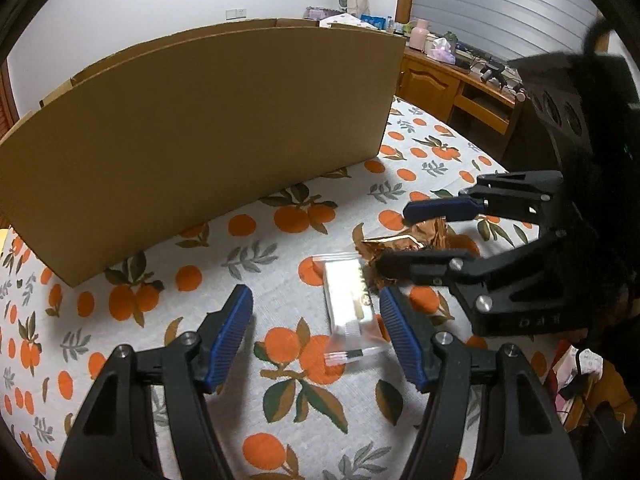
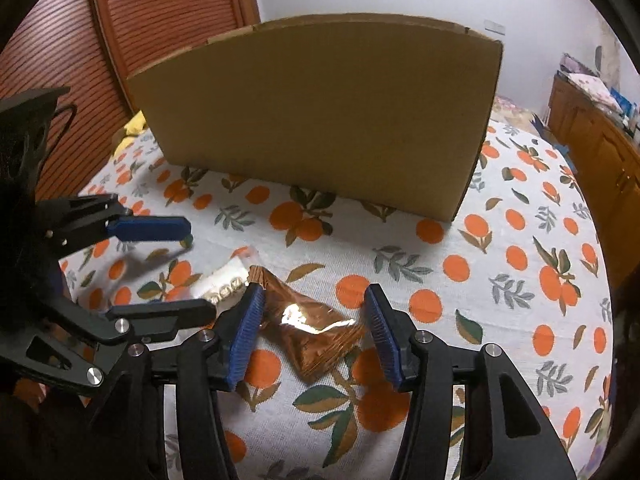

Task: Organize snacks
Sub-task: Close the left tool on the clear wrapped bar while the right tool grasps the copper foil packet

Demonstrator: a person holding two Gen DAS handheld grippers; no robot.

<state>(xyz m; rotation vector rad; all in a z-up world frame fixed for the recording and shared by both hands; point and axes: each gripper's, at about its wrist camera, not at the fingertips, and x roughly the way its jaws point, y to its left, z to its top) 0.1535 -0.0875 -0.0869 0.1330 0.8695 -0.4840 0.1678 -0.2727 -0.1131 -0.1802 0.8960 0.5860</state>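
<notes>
A white snack in a clear wrapper (image 1: pixel 348 300) lies on the orange-print tablecloth (image 1: pixel 280 360). My left gripper (image 1: pixel 314 294) is open around it, and the snack lies nearer the right pad. Just right of it sits a shiny copper-foil snack (image 2: pixel 316 332), its end overlapping the clear wrapper. My right gripper (image 2: pixel 314 292) straddles the foil snack with its jaws open, pads close to both sides of the wrapper. Each gripper shows in the other view: the right gripper (image 1: pixel 396 238), the left gripper (image 2: pixel 200 270). A tall cardboard box (image 2: pixel 320 120) stands behind both snacks.
The cardboard box (image 1: pixel 200 120) blocks the far side of the table. A wooden desk with clutter (image 1: pixel 460 80) stands at the back right, a louvred wooden door (image 2: pixel 120 20) at the back left. Something yellow (image 2: pixel 128 136) lies beside the box.
</notes>
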